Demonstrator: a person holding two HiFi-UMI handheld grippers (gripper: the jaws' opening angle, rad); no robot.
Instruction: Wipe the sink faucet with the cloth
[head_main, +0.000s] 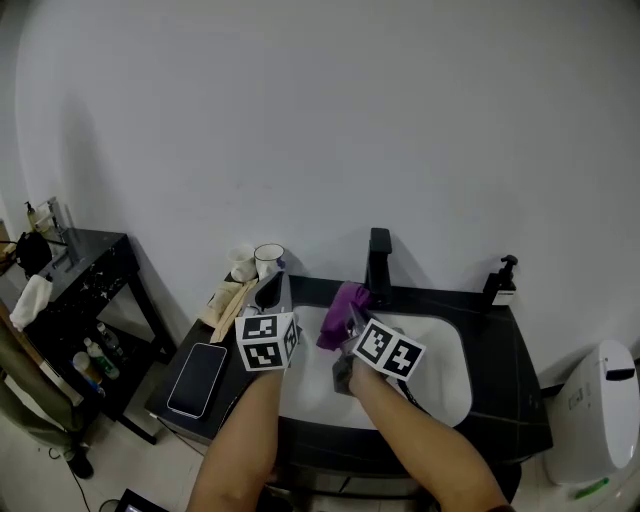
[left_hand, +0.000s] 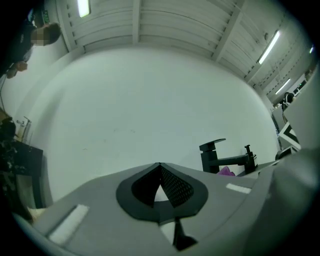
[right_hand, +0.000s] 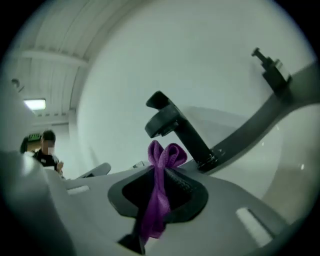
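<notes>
Right gripper: jaws clamped on the purple cloth, which is bunched just short of the black faucet, above the back rim of the white sink. The basin is open to the right.

Left gripper: jaws closed tip to tip, empty, over the table left of the sink.

Only the head view shows the phone at the table's left edge.

A plain white wall fills the head view from ten to two o'clock. A black shelf unit stands at nine on pale floor. A black vanity counter lies at six, a white bin at four. In the left gripper view, tube lights glow on a slatted ceiling from eleven to two.
</notes>
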